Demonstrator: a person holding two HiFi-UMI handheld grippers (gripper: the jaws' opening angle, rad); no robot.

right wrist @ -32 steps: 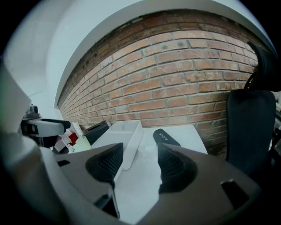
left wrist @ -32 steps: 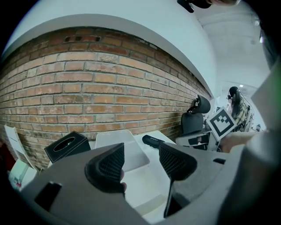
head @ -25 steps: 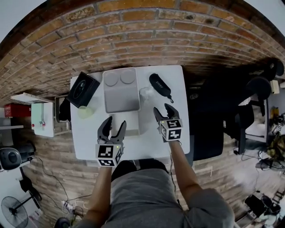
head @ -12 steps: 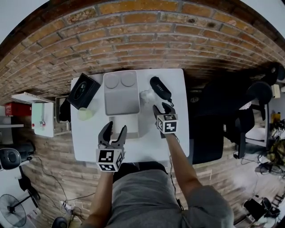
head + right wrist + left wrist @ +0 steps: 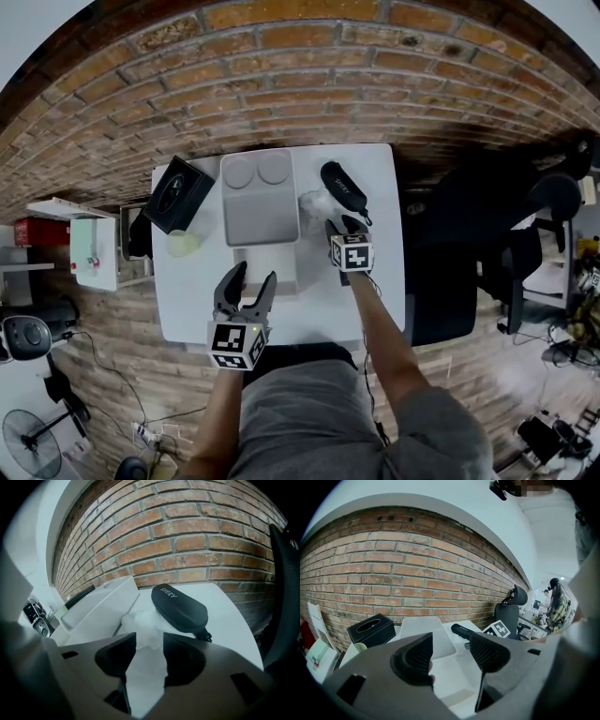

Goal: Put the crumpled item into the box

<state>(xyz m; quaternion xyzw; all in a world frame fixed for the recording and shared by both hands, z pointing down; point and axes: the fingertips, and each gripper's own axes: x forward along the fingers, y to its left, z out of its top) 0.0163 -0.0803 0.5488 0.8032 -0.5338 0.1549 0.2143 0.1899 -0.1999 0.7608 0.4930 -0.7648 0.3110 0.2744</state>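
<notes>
Jaws of the right gripper (image 5: 149, 644): apart, with no pad pressing on anything, and just closing in. Tips set either side of the near edge of the crumpled item (image 5: 144, 618), the bulk of it lying just beyond them. Narrowed, by judgement, so that only a short squeeze is left once the pads come alongside the soft white wad.

Crumpled item: on the table (image 5: 380, 281), right of the box (image 5: 266, 270), touching or just beside the left near end of the black glasses case (image 5: 343, 187). Not yet lifted.

Right gripper pointed steeply down and away, from the near side. Likely reason: approach from the near side keeps the jaws off the glasses case and off the grey lid (image 5: 260, 197), which lies folded back on the far side of the box.

Jaws of the left gripper (image 5: 251, 277): wide apart, nothing between them. Held above the near left part of the table, just near of the box, well apart from the crumpled item. Probably parked there, clear of the path from wad to box, and ready to steady the box if needed.

Black tissue box (image 5: 175, 194): far left corner, out of the way.

Step in hand, by judgement: the grasp. Transfer leftward into the open box not yet begun.
</notes>
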